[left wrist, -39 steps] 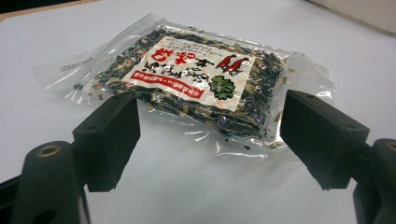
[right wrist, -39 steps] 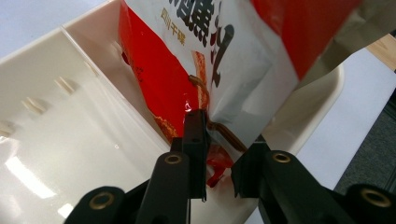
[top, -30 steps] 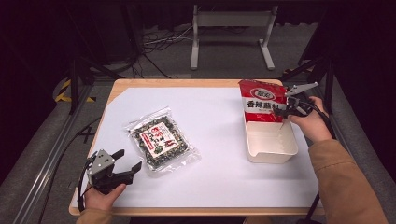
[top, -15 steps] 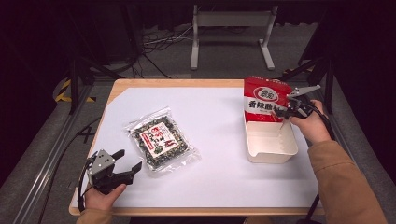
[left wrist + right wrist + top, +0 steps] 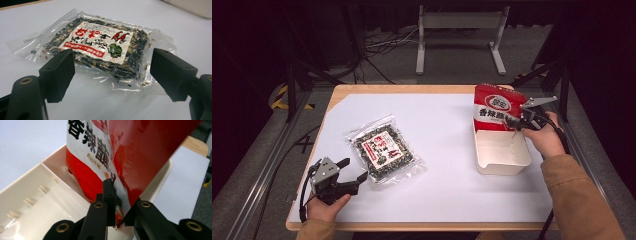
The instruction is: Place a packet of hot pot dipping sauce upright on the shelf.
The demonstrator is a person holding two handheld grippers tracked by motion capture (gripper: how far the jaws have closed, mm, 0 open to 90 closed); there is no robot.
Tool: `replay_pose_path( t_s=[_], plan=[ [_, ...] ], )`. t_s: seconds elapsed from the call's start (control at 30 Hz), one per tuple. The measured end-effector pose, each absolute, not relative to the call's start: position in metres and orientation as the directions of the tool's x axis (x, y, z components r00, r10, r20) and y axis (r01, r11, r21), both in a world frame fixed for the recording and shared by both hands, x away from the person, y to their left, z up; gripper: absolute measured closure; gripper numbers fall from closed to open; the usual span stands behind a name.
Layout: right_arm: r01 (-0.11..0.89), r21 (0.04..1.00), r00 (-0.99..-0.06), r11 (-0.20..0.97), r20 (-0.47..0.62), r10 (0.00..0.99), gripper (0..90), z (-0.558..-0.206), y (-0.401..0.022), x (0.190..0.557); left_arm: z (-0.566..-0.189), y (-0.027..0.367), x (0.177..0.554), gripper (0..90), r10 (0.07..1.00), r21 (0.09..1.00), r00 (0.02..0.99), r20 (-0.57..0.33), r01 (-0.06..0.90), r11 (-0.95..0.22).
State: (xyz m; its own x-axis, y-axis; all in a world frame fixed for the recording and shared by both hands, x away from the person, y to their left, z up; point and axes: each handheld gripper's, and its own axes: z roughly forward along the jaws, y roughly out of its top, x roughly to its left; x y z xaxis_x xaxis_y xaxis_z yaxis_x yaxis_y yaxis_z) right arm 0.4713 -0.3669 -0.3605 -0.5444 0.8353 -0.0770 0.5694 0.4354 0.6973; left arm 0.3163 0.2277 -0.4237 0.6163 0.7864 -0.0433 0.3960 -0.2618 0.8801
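Here the right gripper (image 5: 516,121) pinches the lower edge of a glossy red and white snack bag with black printed characters (image 5: 493,107), its jaws having just been closing and now pressed together on the foil with the bag's edge between them, as the right gripper view shows (image 5: 117,202). The bag stands upright at the far end of a cream rectangular plastic tray (image 5: 502,167), which sits on the white table sheet (image 5: 442,125) at about three o'clock from the table's middle. The step in hand looks like packing the red bag into the tray: it is stood in the tray but not yet laid flat. The next move probably calls for tipping the bag down toward six o'clock so it lies inside the tray walls, then letting go cleanly without dragging the slippery foil back out. The left gripper (image 5: 343,176) rests near the table's seven o'clock corner with its jaws spread wide, holding nothing; in the left gripper view (image 5: 110,75) they frame, without touching, a clear plastic pouch of dark dried flakes with a red and white label (image 5: 383,152), which lies flat just beside it toward one o'clock and seems next in line for pickup.
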Motion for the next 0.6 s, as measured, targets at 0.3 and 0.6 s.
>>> replay_pose_path(
  t_s=[0.3, 0.6],
  plan=[
    [0.524, 0.760, -0.492, 0.384, -0.097, 0.865, 52.6, -0.354, -0.368, 0.465, -0.425, 0.224, 0.322, 15.4, 0.775, 0.874, 0.630, -0.046, 0.401, -0.274],
    [0.484, 0.801, -0.457, 0.353, -0.113, 0.882, 46.9, -0.338, -0.375, 0.446, -0.423, 0.226, 0.324, 12.8, 0.788, 0.876, 0.614, -0.044, 0.402, -0.265]
  ],
)
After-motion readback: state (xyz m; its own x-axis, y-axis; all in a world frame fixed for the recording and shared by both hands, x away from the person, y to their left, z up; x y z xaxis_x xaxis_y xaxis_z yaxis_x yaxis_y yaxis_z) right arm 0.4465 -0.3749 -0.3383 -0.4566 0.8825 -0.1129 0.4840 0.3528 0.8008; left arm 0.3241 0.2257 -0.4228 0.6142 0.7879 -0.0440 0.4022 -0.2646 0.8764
